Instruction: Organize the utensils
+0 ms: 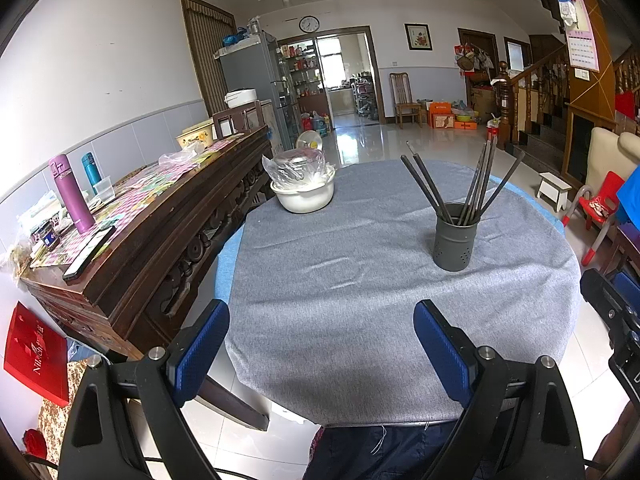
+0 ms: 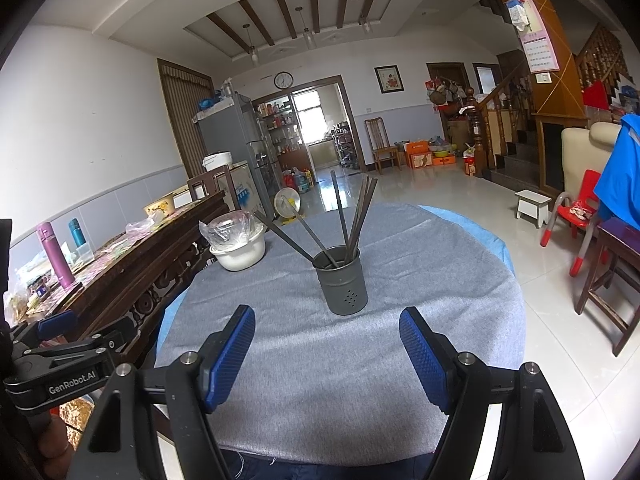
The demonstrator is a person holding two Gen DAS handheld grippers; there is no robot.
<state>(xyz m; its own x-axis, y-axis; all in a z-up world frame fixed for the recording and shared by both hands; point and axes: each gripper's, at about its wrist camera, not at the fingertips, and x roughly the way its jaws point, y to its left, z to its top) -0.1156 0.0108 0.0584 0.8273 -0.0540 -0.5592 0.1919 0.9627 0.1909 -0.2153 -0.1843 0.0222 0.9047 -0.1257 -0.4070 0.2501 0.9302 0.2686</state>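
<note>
A dark grey perforated utensil holder (image 1: 456, 238) (image 2: 341, 282) stands upright on the round table with the grey cloth (image 1: 360, 280) (image 2: 320, 380). Several dark chopsticks (image 1: 476, 180) (image 2: 352, 216) stick out of it, fanned apart. My left gripper (image 1: 320, 344) hovers open over the table's near edge, with nothing between its blue pads. My right gripper (image 2: 326, 350) is open too, just short of the holder, its jaws empty. In the right wrist view the left gripper (image 2: 60, 344) shows at the left edge, held by a hand.
A white bowl holding a plastic-wrapped dish (image 1: 302, 186) (image 2: 238, 246) sits at the table's far left. A dark wooden sideboard (image 1: 160, 232) with bottles and clutter stands left of the table. Red chairs (image 1: 600, 208) and a white stool (image 2: 532, 206) stand to the right.
</note>
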